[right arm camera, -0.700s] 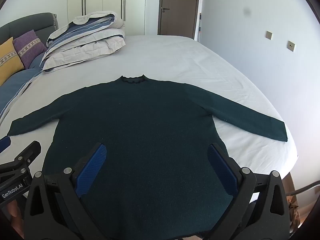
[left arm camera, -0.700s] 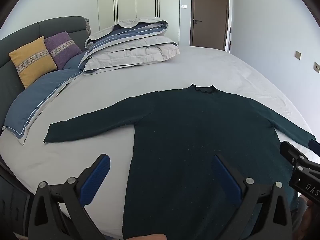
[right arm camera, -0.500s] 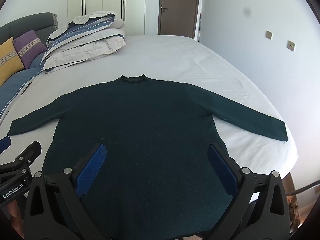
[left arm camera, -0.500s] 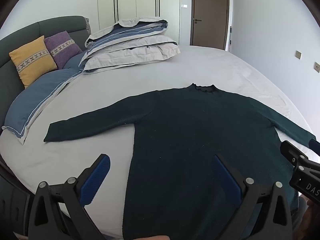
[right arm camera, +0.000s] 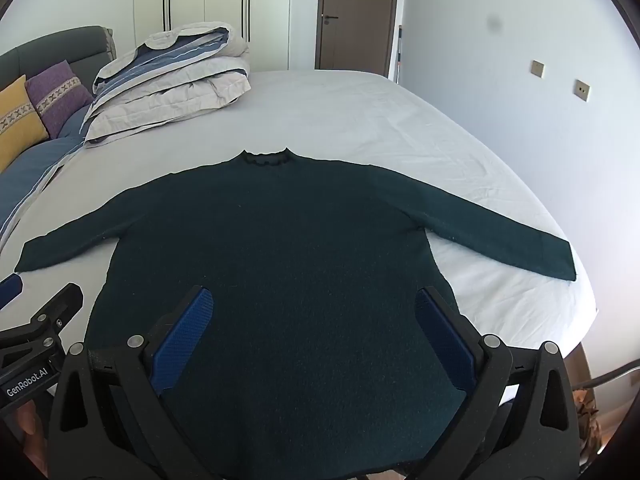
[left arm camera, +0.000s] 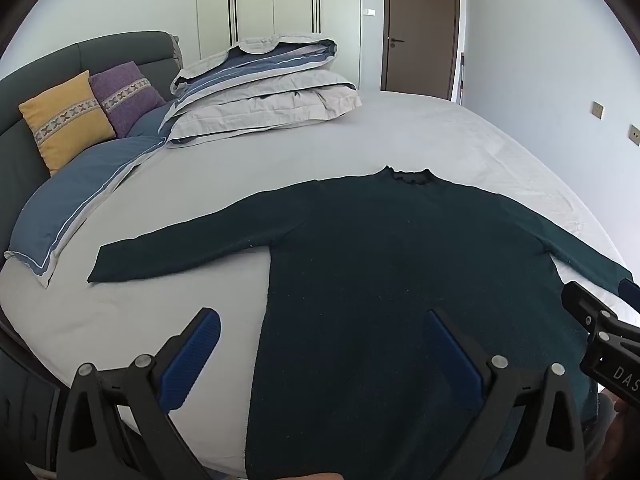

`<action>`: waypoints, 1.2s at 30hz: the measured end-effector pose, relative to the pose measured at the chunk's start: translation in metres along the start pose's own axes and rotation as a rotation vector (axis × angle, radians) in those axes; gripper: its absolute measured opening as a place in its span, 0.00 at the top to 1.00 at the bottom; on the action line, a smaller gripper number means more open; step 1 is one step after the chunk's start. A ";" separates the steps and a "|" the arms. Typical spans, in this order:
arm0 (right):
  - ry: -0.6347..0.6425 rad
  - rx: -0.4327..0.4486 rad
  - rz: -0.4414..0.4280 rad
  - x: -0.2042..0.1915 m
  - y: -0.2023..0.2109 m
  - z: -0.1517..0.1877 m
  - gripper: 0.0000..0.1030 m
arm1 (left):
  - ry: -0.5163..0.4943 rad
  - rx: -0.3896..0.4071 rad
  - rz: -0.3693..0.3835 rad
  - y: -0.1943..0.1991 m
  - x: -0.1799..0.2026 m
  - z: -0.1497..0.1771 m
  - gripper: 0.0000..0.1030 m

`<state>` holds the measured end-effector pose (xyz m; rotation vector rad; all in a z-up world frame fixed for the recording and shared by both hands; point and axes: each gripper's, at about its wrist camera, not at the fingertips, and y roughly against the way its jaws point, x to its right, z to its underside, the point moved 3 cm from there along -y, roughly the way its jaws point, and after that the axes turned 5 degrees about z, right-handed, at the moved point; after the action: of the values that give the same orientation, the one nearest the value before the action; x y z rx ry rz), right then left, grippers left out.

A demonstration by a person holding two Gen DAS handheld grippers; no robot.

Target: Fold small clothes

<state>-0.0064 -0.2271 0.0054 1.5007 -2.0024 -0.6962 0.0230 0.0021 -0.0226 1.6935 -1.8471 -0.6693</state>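
While spread flat and face-down or face-up (cannot tell which) on the bed (right arm camera: 360,120), dark green sweater (right arm camera: 280,248) with both sleeves stretched outward, frilled collar toward 12 o'clock in both wrist views, hem toward 6 o'clock at the near bed edge. Left sleeve (left arm camera: 192,240) reaching to 9 o'clock across the pale grey sheet; right sleeve (right arm camera: 500,236) reaching to 3 o'clock, cuff close to the mattress edge.

Left claw (left arm camera: 320,356) held above the sweater's left side seam, blue pads wide apart, one pad (left arm camera: 192,356) over bare sheet, the other over the knit, gripping nothing. Right claw (right arm camera: 316,332) poised over the lower body of the sweater, pads (right arm camera: 184,332) likewise spread wide, clamped on nothing. Whether either touches the fabric: cannot tell.

Folded duvet (left arm camera: 260,92) stacked at 11 o'clock, well apart from the sweater. Yellow cushion (left arm camera: 64,120) and purple cushion (left arm camera: 124,96) leaning against the grey headboard (left arm camera: 48,64) at 10 o'clock, above a blue pillow (left arm camera: 72,208). Brown door (right arm camera: 356,12) and white wardrobe (left arm camera: 276,12) at 12 o'clock.
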 end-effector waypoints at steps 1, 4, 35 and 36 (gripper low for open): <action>0.000 0.000 -0.001 -0.001 0.000 0.001 0.00 | 0.000 0.000 0.000 0.000 0.000 0.000 0.00; 0.000 0.000 0.002 -0.002 0.000 0.002 0.00 | 0.001 0.000 -0.001 0.001 -0.001 0.000 0.00; 0.000 -0.006 0.000 -0.005 -0.001 0.007 0.00 | 0.007 -0.004 -0.001 -0.001 -0.009 0.005 0.00; 0.000 -0.006 0.000 -0.005 -0.001 0.007 0.00 | 0.007 -0.005 -0.001 0.000 -0.008 0.004 0.00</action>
<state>-0.0091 -0.2215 -0.0007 1.4973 -1.9983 -0.7019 0.0209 0.0101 -0.0265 1.6915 -1.8386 -0.6672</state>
